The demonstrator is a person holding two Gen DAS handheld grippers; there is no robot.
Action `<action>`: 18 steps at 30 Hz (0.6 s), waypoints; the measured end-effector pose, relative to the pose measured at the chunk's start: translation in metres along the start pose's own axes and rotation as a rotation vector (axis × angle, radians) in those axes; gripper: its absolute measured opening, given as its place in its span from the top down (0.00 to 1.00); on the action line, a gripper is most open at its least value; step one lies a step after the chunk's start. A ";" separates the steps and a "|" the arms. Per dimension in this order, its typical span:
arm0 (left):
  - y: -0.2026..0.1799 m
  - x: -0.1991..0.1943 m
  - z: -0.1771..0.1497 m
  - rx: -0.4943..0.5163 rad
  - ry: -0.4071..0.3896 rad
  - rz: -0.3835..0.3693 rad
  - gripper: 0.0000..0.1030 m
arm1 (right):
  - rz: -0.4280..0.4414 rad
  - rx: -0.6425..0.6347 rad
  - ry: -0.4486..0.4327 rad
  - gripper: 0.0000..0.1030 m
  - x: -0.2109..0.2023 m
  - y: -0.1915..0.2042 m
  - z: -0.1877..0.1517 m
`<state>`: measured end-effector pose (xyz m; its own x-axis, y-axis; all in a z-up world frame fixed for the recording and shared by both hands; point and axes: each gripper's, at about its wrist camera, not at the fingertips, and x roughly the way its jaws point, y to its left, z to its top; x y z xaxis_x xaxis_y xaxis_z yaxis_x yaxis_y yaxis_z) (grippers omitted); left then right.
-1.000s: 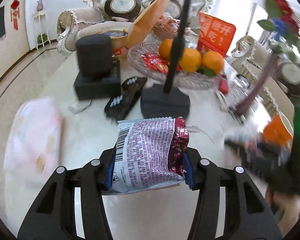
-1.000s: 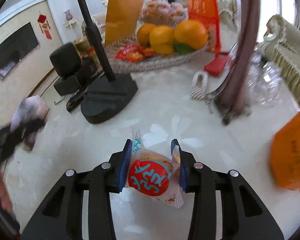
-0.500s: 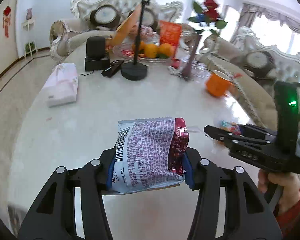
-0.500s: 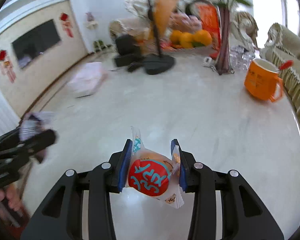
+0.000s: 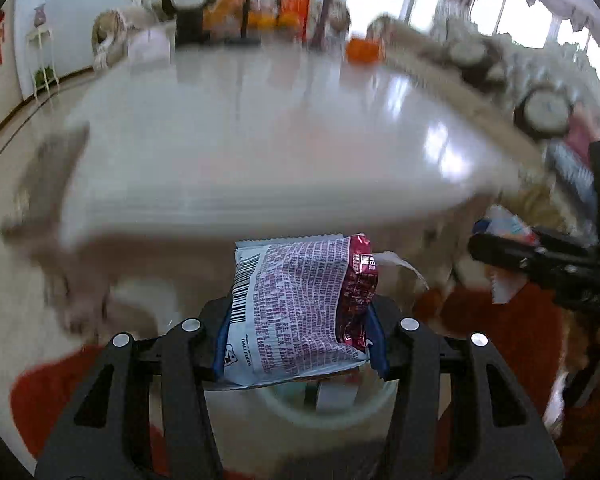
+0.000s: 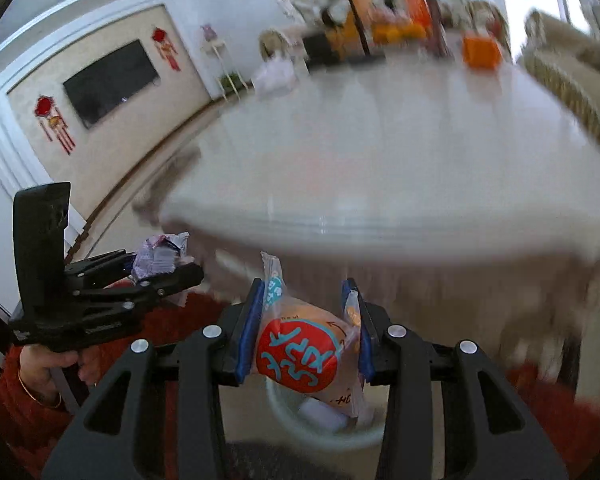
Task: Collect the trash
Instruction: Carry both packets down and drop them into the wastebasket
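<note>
— Since half a second earlier, what had been moved?

— Both grippers had been drawn back off the table (image 5: 260, 148) and lowered past its near edge, so that the tabletop was seen ahead and above instead of underneath. A pale round bin (image 6: 320, 428) had come into sight below each claw.

— How was the table left?

— Its near part was seen bare, though blurred. At the far end an orange cup (image 6: 482, 50) and a cluster of fruit and other things were left; whether any of that counted as trash could not be told.

— And the bin?

— Something pale was seen already lying in it, too blurred to be named.

— What was held?

— The left gripper (image 5: 300, 332) was clamped narrowly on a printed snack wrapper (image 5: 300, 304), held above the bin's rim. The right gripper (image 6: 308, 332) was closed on a small clear packet (image 6: 300, 354) with a red round label, also held over the bin.

— How far along was the task judged to be?

— Picking up was judged done for these two pieces. Release into the bin was not yet done, and it was judged to be the step in hand.
</note>
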<state>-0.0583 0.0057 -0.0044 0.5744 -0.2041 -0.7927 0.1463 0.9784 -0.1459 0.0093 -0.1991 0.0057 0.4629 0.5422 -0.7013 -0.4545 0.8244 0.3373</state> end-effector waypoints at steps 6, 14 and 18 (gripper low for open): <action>-0.005 0.083 -0.050 -0.054 0.177 -0.036 0.50 | -0.086 0.135 0.199 0.63 0.089 -0.027 -0.050; -0.004 0.156 -0.067 0.000 0.273 0.030 0.50 | -0.165 0.139 0.284 0.63 0.151 -0.041 -0.082; -0.002 0.175 -0.072 0.009 0.325 0.034 0.49 | -0.215 0.125 0.273 0.63 0.154 -0.049 -0.089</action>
<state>-0.0163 -0.0302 -0.1857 0.2917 -0.1487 -0.9449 0.1389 0.9840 -0.1119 0.0349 -0.1711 -0.1750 0.3095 0.3049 -0.9007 -0.2644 0.9374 0.2265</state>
